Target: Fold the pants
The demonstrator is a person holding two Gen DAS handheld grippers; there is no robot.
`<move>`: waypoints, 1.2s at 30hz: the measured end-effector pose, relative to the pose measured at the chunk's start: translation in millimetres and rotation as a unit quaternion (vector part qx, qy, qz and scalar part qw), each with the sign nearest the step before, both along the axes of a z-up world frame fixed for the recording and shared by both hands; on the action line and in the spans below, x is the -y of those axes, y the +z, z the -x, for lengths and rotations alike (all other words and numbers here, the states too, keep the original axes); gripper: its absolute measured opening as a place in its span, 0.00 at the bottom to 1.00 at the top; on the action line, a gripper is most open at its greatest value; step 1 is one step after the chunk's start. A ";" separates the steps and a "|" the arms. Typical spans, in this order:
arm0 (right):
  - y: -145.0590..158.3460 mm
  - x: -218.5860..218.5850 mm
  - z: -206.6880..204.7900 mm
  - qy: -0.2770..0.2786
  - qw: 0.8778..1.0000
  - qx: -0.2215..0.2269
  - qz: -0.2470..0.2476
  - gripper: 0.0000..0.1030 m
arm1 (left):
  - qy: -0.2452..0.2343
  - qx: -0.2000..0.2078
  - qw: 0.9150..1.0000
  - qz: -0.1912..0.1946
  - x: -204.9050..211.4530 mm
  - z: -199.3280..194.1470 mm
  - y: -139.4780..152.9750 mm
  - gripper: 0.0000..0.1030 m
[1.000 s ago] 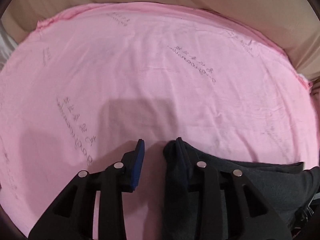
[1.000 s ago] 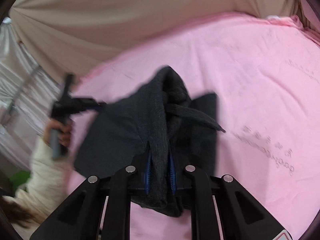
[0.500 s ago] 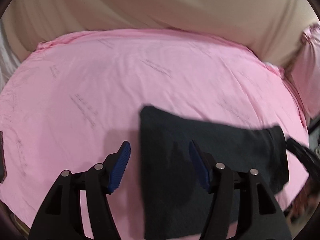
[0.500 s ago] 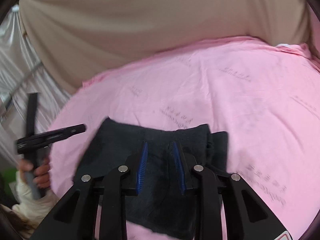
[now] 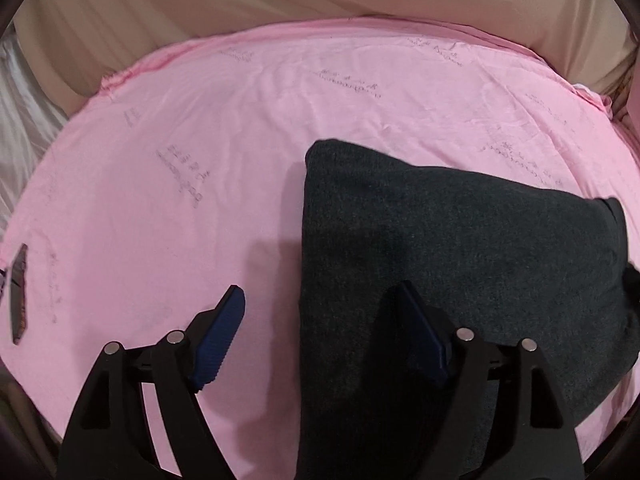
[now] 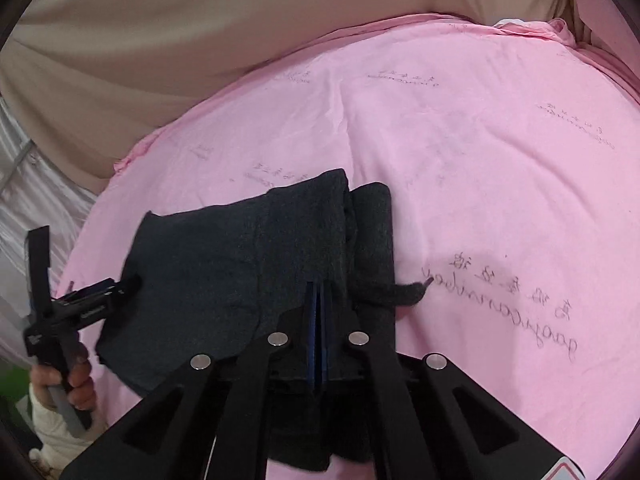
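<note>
The left tool [image 5: 320,324] hovers above the folded dark pants [image 5: 460,248], its blue pads spread wide and having just been opening; one pad is over the pink sheet [image 5: 200,120], the other over the fabric, gripping nothing. The right tool [image 6: 318,300] has just closed, pads almost together over the pants, and I cannot tell whether any cloth is pinched. The pants lie flat on the sheet covering the worktop, near its front edge. A hand [image 6: 76,380] holds the left tool's handle.
</note>
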State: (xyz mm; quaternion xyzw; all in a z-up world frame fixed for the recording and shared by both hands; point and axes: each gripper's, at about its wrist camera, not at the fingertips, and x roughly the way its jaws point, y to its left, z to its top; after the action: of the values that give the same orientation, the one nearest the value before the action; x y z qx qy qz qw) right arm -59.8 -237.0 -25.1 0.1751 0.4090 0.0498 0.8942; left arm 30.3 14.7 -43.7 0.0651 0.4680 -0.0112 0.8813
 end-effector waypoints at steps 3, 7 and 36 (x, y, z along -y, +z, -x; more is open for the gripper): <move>10.9 -7.0 19.4 0.012 1.000 0.007 0.025 0.22 | -0.003 0.017 1.000 -0.016 3.3 13.8 9.6 0.73; -16.8 -11.4 32.5 0.021 0.999 -0.020 0.044 0.24 | -0.003 0.017 1.000 -0.018 7.4 24.3 11.2 0.73; -5.8 3.5 42.0 0.044 0.996 -0.023 -0.074 0.33 | -0.130 0.059 0.990 0.000 56.2 110.6 40.7 0.90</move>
State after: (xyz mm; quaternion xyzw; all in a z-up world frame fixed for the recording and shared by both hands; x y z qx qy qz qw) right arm -101.8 -240.5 -30.9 0.2234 0.4319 0.1152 0.8662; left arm -80.3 -41.5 -3.0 0.1254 0.4031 -0.1216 0.8983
